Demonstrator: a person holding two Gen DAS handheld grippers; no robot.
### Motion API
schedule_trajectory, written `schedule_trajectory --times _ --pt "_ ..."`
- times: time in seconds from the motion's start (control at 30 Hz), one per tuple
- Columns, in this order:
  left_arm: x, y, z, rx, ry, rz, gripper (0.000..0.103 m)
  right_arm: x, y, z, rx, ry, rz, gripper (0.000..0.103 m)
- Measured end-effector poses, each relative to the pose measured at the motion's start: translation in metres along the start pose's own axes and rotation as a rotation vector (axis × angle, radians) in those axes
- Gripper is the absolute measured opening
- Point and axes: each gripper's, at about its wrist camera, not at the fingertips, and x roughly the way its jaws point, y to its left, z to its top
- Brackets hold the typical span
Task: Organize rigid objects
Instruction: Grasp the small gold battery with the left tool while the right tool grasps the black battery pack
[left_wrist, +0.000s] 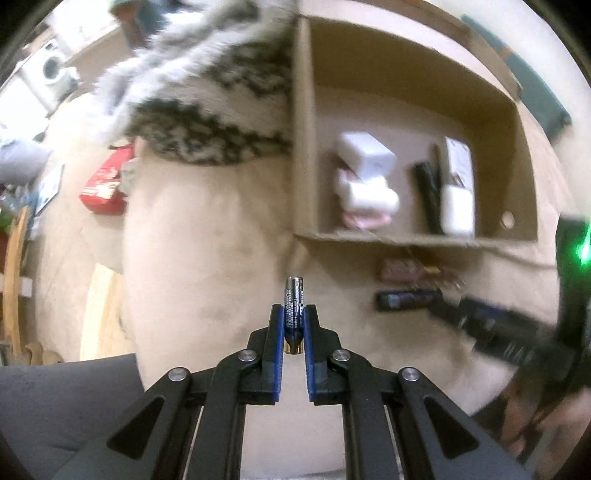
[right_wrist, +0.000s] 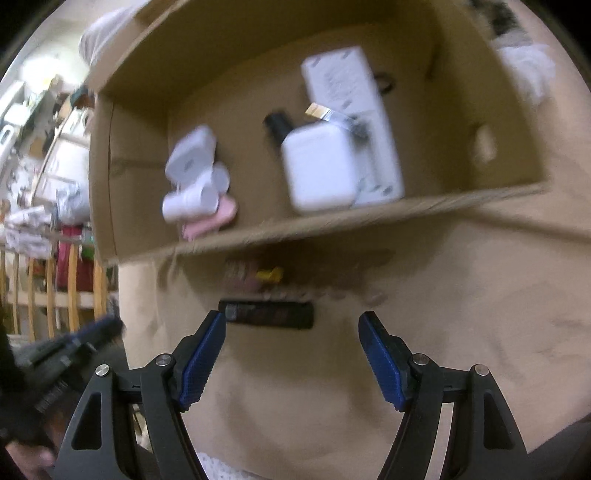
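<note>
My left gripper (left_wrist: 294, 317) is shut on a small blue and silver battery (left_wrist: 294, 308), which stands up between the blue pads above the beige bed cover. Ahead and to the right lies an open cardboard box (left_wrist: 369, 240) with white boxes (left_wrist: 365, 157) and a black item inside. My right gripper (right_wrist: 291, 325) stands open with nothing between its fingers, just short of a dark oblong object (right_wrist: 269, 314) on the cover. The same cardboard box (right_wrist: 332, 221) lies beyond it, holding a white charger-like block (right_wrist: 317, 170), white tubes (right_wrist: 192, 195) and a pink item (right_wrist: 210, 221).
A second dark object (left_wrist: 406, 299) and a small patterned packet (left_wrist: 402, 267) lie on the cover near the box's front edge. A fuzzy grey and dark blanket (left_wrist: 207, 110) covers the bed at the back left. A red bag (left_wrist: 105, 184) lies off the bed's left side. The other gripper's blurred body (left_wrist: 498, 328) shows at right.
</note>
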Motion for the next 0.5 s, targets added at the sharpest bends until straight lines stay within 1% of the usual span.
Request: schedule_trajectory --times 0.03,0.1,0.13,0.17,0.23,0.3,0.37,0.5 --pt "0.000 0.006 0.002 -0.032 -0.003 -0.006 0.009 0.006 0.006 -0.003 -0.001 0.010 -0.003 0.078" --pt "0.001 0.003 0.004 -0.075 0.005 -0.036 0.009 0.019 0.018 -0.007 0.002 0.025 -0.020 0.078" --pt "0.000 0.000 0.003 -0.087 0.002 -0.042 0.009 0.024 0.024 -0.008 -0.003 0.021 -0.045 0.082" --pt "-0.001 0.000 0.003 -0.094 -0.007 -0.043 0.009 0.029 0.030 -0.008 -0.017 0.013 -0.080 0.091" --pt "-0.002 -0.002 0.002 -0.098 -0.018 -0.042 0.009 0.038 0.043 -0.008 -0.048 -0.010 -0.165 0.097" --pt "-0.002 -0.002 0.000 -0.102 -0.016 -0.050 0.009 0.048 0.052 -0.007 -0.066 -0.010 -0.222 0.097" --pt "-0.001 -0.001 0.000 -0.108 -0.009 -0.054 0.009 0.055 0.057 -0.008 -0.058 -0.017 -0.273 0.099" --pt "-0.001 0.001 0.000 -0.113 -0.003 -0.053 0.009 0.059 0.066 -0.012 -0.074 -0.040 -0.330 0.100"
